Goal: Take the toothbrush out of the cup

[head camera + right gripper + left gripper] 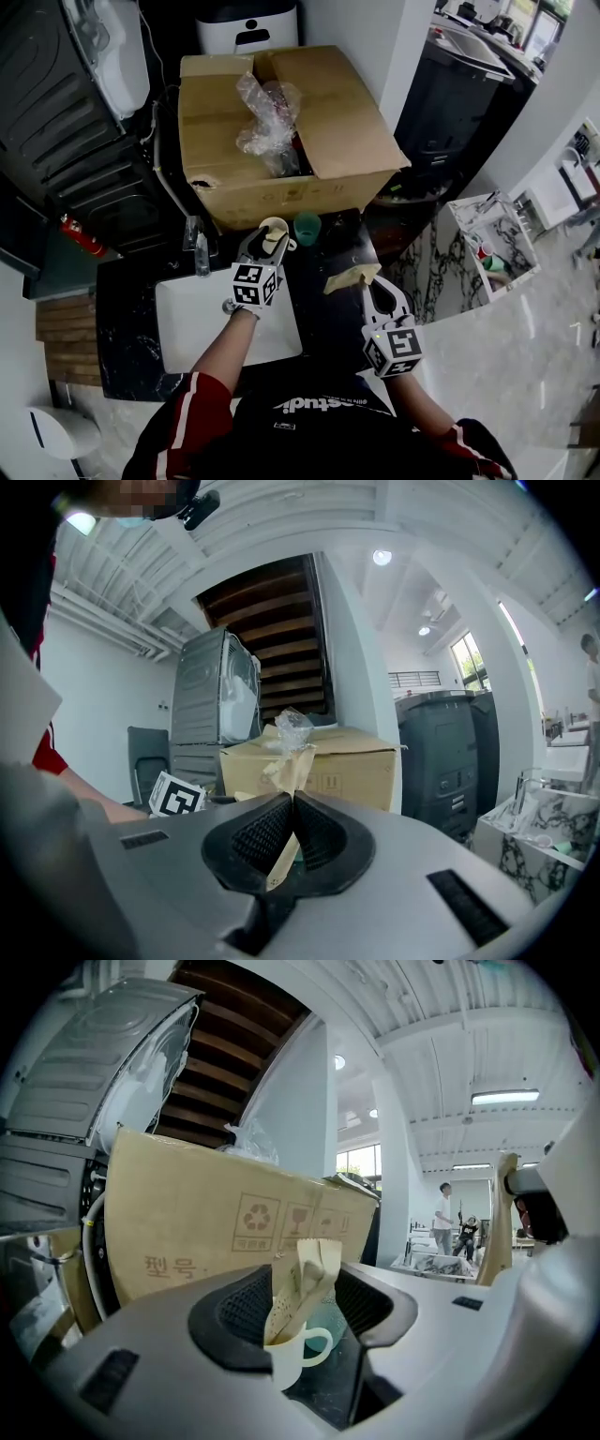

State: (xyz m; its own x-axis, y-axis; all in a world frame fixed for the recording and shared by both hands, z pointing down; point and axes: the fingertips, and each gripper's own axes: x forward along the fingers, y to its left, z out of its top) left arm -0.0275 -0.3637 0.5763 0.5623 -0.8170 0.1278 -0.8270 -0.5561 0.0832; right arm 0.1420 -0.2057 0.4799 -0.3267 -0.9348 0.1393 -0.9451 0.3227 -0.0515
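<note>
My right gripper (373,286) is clamped on one tan-wrapped toothbrush (349,277), out to the right of the white cup (275,230). My left gripper (270,246) has its jaws apart, straddling that cup. A second wrapped packet (302,1283) stands leaning in the cup. A teal cup (307,226) sits just beside it. The cardboard box (337,122) behind holds crumpled clear plastic (265,114).

The head view looks steeply down from above the person onto the black countertop (328,302) and its white sink (197,314), with the cardboard box (319,103) at the far edge. Each gripper view sits low behind its own jaws and faces that box almost level. The left gripper view is near it and the right farther back. The right gripper view also catches the marker cube (176,797) of the left gripper (272,238).
</note>
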